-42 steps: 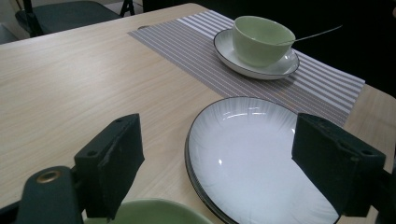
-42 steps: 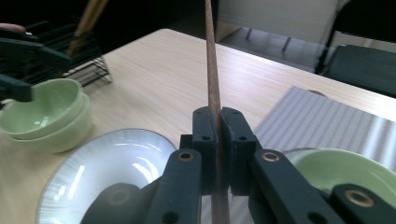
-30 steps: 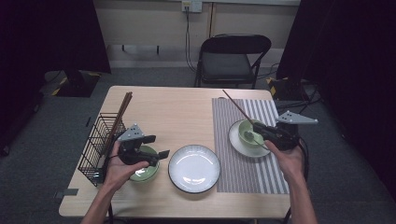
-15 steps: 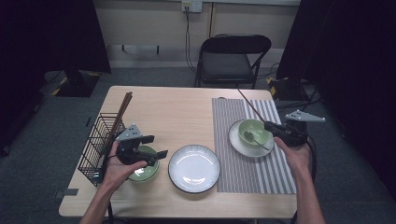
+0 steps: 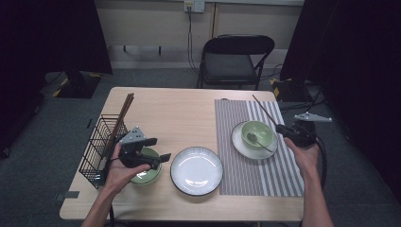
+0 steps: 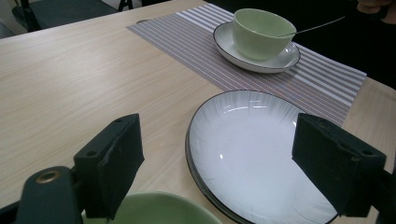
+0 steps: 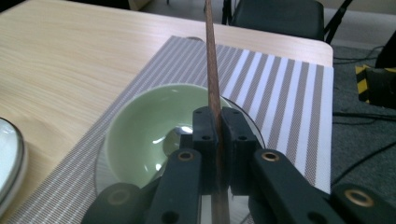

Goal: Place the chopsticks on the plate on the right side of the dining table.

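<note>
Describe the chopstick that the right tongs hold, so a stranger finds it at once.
Start at the striped placemat on the table's right half. At its right edge the right tongs pinch one brown chopstick. Unlike the chopsticks in the wire basket, it slants free above the green bowl.

Counter (image 5: 179,118): light wood grain. Placemat (image 5: 279,175): grey-and-white stripes. Both bowls (image 5: 257,132) (image 5: 146,171): pale green. Large plate (image 5: 196,170): white, dark-rimmed. Saucer (image 5: 241,144): white, dark-rimmed. Chopstick (image 7: 212,70): reddish brown. Rack (image 5: 97,146): black wire. Claws (image 6: 222,175) (image 7: 217,140): black.

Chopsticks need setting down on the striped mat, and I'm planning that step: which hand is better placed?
Right. Its tool is shut on the chopsticks beside the bowl on the striped mat; the left tool hovers open, apart.
</note>
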A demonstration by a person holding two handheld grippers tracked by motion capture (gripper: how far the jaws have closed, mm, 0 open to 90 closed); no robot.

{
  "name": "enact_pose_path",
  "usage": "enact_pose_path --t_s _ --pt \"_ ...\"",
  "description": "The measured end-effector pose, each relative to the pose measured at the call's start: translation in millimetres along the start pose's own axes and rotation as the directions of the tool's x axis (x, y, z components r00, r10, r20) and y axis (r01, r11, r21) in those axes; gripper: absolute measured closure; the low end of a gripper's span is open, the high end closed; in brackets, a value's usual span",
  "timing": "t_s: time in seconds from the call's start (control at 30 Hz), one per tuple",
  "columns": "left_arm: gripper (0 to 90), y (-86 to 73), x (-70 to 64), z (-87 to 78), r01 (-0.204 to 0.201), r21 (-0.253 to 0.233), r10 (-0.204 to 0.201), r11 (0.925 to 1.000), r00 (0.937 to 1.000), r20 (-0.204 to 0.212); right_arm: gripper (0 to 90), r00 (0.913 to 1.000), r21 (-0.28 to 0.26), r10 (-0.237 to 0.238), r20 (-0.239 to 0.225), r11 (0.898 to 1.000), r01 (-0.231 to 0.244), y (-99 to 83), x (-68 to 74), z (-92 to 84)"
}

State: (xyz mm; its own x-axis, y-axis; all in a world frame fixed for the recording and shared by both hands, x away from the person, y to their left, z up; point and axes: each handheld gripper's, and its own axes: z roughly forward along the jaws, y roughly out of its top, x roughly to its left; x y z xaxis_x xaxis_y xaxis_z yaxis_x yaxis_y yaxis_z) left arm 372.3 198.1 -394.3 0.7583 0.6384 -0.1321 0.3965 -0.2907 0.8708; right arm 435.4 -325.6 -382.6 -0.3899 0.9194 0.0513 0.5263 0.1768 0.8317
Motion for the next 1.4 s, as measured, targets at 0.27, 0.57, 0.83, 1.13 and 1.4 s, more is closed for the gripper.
enact_pose_path --t_s 0.27,0.57,0.83,1.13,1.4 --pt "16.0 -0.5 2.1 -2.2 0.01 -0.013 -0.01 0.9999 0.9999 -0.01 84.9 0.9993 0.048 0.031 0.022 0.998 -0.032 -19.4 -12.2 11.8" --pt "15.9 0.0 1.3 -2.7 0.004 -0.014 -0.004 0.9999 0.9999 -0.009 84.9 0.9981 0.088 0.036 0.049 0.995 -0.04 -28.7 -18.2 20.3" --pt "15.9 -1.3 3.0 -3.2 0.014 -0.016 -0.015 0.9998 0.9998 -0.011 84.8 0.9972 0.135 0.053 0.053 0.989 -0.059 -43.9 -24.5 31.8" --pt "15.9 -2.3 2.2 -1.1 0.011 -0.004 -0.011 0.9999 0.9999 -0.012 84.8 0.9967 0.168 0.072 0.037 0.983 -0.078 -58.4 -26.0 46.2" --pt "15.9 -2.5 3.1 -0.9 0.003 0.004 -0.003 1.0 0.9998 -0.017 83.9 0.9986 0.183 0.043 0.029 0.982 -0.048 -58.7 -22.2 51.0"
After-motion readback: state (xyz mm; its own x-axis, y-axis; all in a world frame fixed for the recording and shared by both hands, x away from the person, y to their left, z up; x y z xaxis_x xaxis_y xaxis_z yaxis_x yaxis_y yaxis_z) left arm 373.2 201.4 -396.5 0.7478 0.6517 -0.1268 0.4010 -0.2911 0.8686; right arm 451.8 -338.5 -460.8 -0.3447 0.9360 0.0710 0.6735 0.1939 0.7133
